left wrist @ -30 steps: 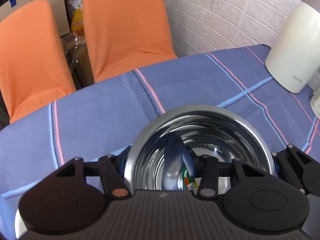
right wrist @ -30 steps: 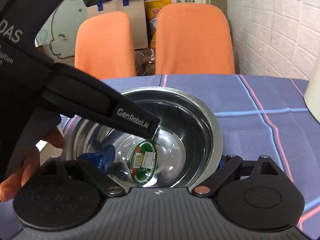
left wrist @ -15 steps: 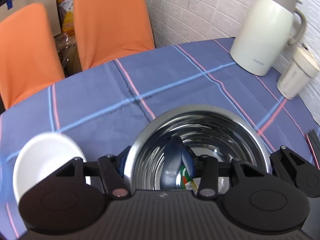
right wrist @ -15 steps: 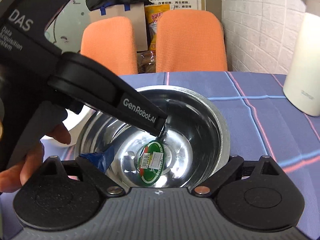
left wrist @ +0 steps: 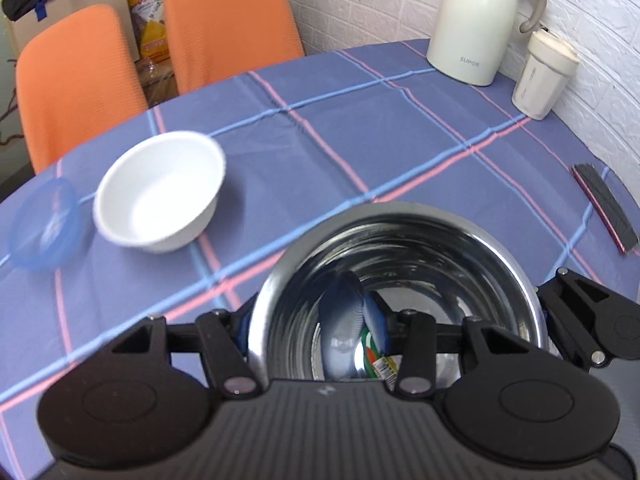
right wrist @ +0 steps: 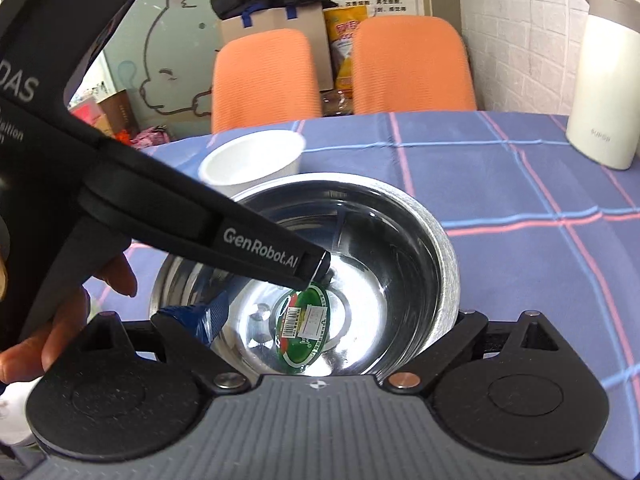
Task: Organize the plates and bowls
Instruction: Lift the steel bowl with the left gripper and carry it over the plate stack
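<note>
Round table under a blue plaid tablecloth (left wrist: 360,128), two orange chairs (left wrist: 228,20) behind it at the white brick wall. Big steel bowl (left wrist: 400,280) in the near foreground of both views, held by both grippers at once. Left gripper (left wrist: 308,320) clenched on the bowl's left rim wall, one blue-padded finger inside, the other outside. Right gripper (right wrist: 320,320) straddles the near side of the bowl, one finger inside at left and one outside at right; jaws just been opening wider, pads hidden, so can't tell if they press. Green barcode sticker (right wrist: 306,322) on the bowl bottom. White bowl (left wrist: 160,192) sits on the cloth beyond-left, blue translucent dish (left wrist: 42,226) just beside it at the table edge. White thermos jug (left wrist: 476,20) and small white cup (left wrist: 544,76) far right by the wall, dark flat strip (left wrist: 604,208) at the right edge. Person's hand (right wrist: 64,320) on the left gripper's handle.
</note>
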